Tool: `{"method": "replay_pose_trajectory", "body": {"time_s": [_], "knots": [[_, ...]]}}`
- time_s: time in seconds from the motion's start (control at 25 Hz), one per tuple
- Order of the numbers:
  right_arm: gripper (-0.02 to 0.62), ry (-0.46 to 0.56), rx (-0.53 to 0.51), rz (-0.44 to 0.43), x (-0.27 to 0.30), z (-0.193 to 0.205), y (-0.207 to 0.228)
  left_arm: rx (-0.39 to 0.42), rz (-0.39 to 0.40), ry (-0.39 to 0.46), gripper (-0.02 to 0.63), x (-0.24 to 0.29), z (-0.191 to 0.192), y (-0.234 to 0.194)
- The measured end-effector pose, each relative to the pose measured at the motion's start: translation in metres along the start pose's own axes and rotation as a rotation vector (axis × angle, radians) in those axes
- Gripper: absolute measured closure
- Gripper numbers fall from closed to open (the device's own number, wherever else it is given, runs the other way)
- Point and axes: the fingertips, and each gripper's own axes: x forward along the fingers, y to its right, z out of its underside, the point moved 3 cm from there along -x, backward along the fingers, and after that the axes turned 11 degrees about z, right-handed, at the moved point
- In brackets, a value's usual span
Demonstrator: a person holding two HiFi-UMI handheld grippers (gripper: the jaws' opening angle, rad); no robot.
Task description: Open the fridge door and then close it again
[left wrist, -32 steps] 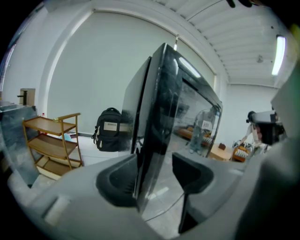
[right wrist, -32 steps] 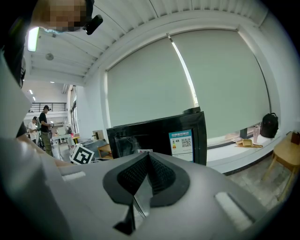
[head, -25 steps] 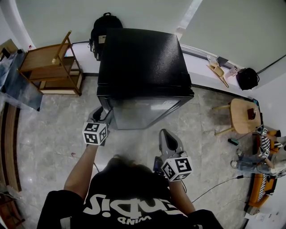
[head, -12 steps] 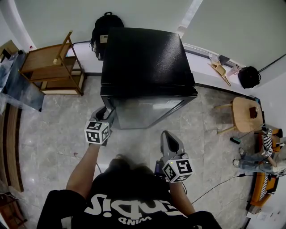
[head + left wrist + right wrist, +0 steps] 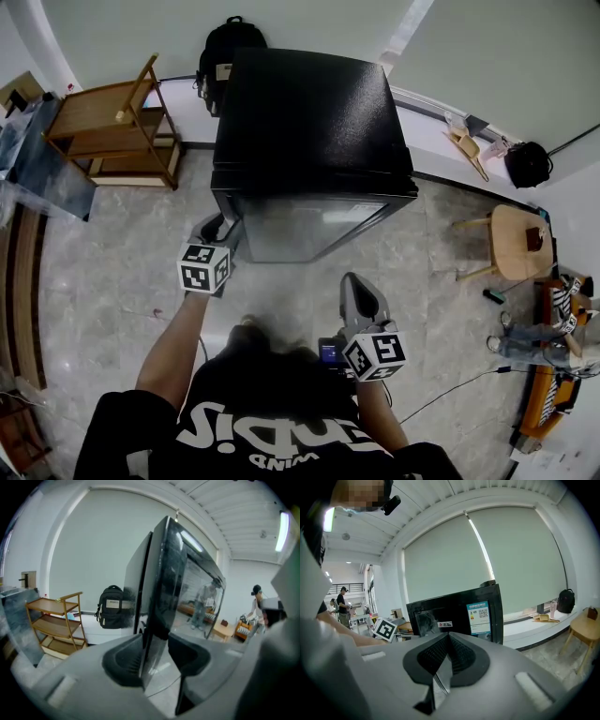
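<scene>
Head view: the black fridge stands on the floor, our left gripper at the left edge of the fridge door and our right gripper well short of it. Left gripper view: the jaws have just been closing and clamp the door's edge; we judge a firm bite, then a pull along the hinge arc, is best. Right gripper view: jaws together, empty.

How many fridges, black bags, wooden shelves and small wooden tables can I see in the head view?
fridge: 1
black bags: 2
wooden shelf: 1
small wooden table: 1
Total: 5
</scene>
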Motion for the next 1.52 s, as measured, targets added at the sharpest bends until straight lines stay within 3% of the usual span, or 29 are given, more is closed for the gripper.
{"method": "replay_pose_trajectory", "body": {"time_s": [0.52, 1.52], "knots": [[0.598, -0.003, 0.009, -0.002, -0.015, 0.004, 0.018, 0.002, -0.032, -0.002, 0.437, -0.004, 0.002, 0.006], [0.598, -0.001, -0.042, -0.147, -0.083, 0.013, 0.039, -0.097, -0.159, 0.048, 0.462, -0.074, 0.062, 0.114]]}}
